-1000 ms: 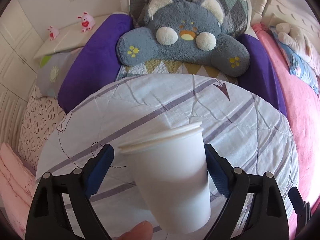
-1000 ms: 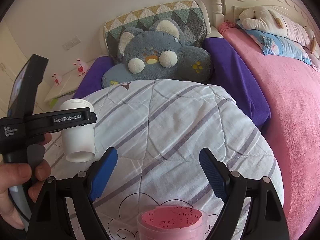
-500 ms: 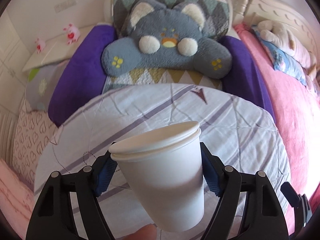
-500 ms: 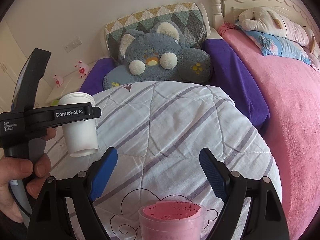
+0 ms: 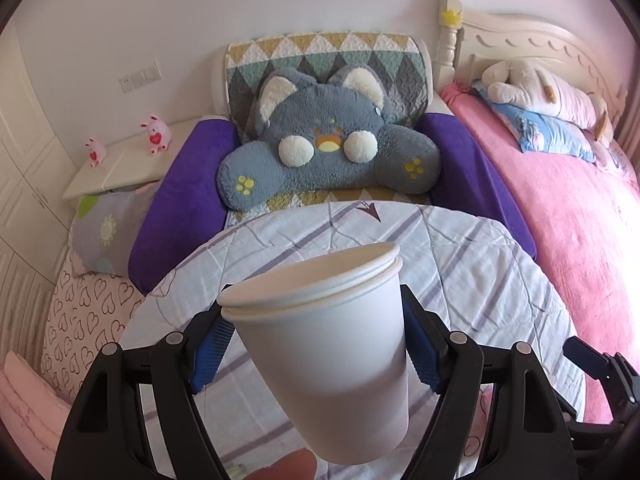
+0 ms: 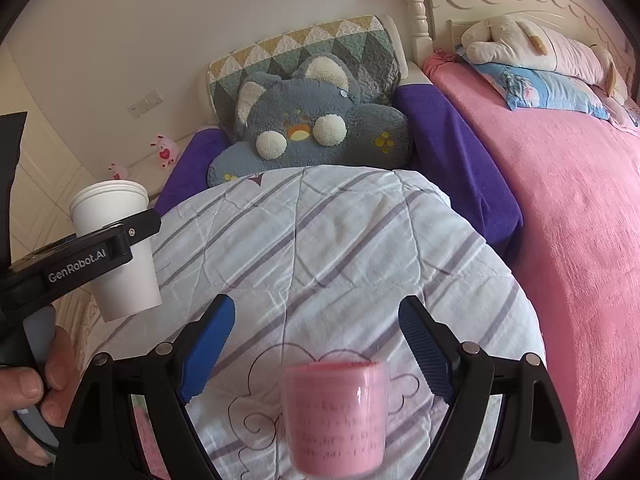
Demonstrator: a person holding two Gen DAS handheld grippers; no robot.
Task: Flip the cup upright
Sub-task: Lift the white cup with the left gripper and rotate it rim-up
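Observation:
A white paper cup (image 5: 332, 352), looking like two nested cups, is held by my left gripper (image 5: 316, 344), which is shut on its sides. The cup is rim up, slightly tilted, above the striped quilt (image 5: 460, 264). It also shows in the right wrist view (image 6: 118, 248), in the air at the left with the left gripper's finger across it. My right gripper (image 6: 320, 344) is open; a pink translucent cup (image 6: 334, 416) stands rim up on the quilt between and below its fingers, blurred.
A grey cat cushion (image 5: 324, 152) lies behind the quilt, flanked by purple cushions (image 5: 184, 196). A pink bed (image 5: 568, 216) with a plush toy (image 5: 540, 88) is at the right. A white nightstand (image 5: 112, 168) is at the far left.
My left gripper closed onto the white cup and raised it, tilting it nearer to vertical. The right gripper's view dropped towards the pink cup, which now looks larger.

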